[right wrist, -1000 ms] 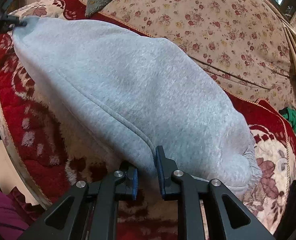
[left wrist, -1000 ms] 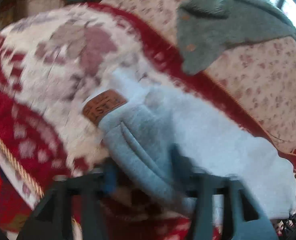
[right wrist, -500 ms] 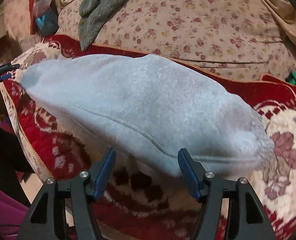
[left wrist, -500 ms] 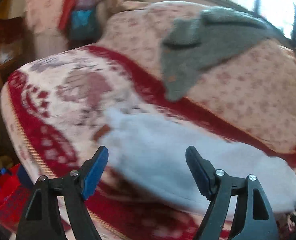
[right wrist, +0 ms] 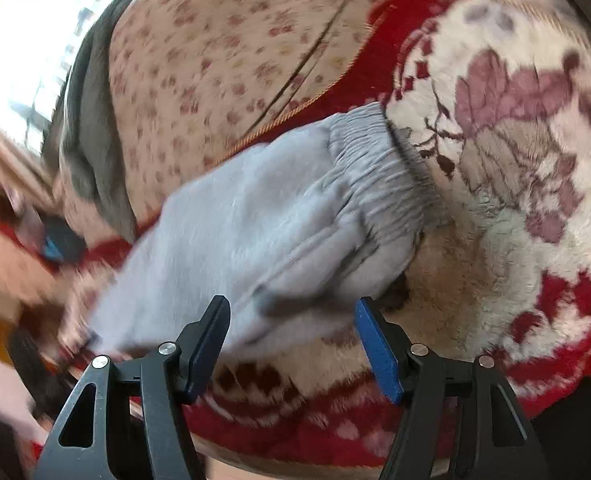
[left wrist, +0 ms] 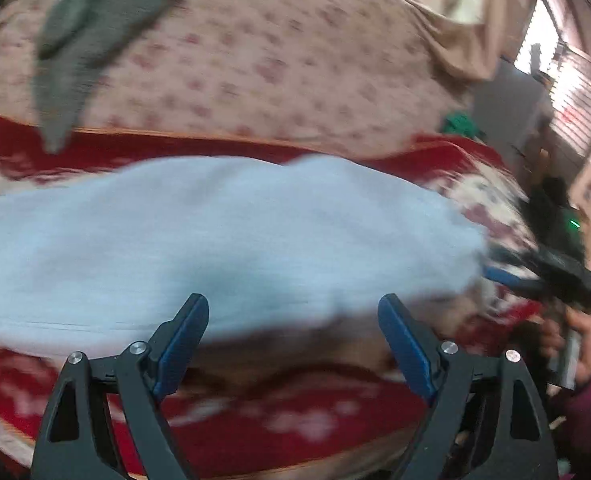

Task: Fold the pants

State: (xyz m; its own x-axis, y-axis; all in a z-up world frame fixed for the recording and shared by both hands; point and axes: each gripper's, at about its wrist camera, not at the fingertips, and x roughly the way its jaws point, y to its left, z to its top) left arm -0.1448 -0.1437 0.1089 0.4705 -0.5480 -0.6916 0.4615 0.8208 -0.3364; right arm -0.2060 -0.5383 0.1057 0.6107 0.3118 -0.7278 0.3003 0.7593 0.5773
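The light grey pants [left wrist: 223, 248] lie folded into a long bundle on a red and cream patterned blanket [right wrist: 507, 184] that covers a sofa seat, in front of the floral-print back cushion [left wrist: 263, 60]. In the right wrist view the ribbed elastic band [right wrist: 379, 168] of the pants points toward the far right of the bundle. The left hand-held gripper [left wrist: 293, 332] hovers at the near edge of the pants, its jaws opening wide, blue pads clear of the cloth and nothing pinched. The right hand-held gripper [right wrist: 291, 344] is spread too, the near fold of the pants just beyond its fingertips, not gripped. A dark grey garment [left wrist: 83, 32] drapes over the back cushion. At the right edge of the blurred left wrist view a person's hand [left wrist: 575, 344] holds the other tool.
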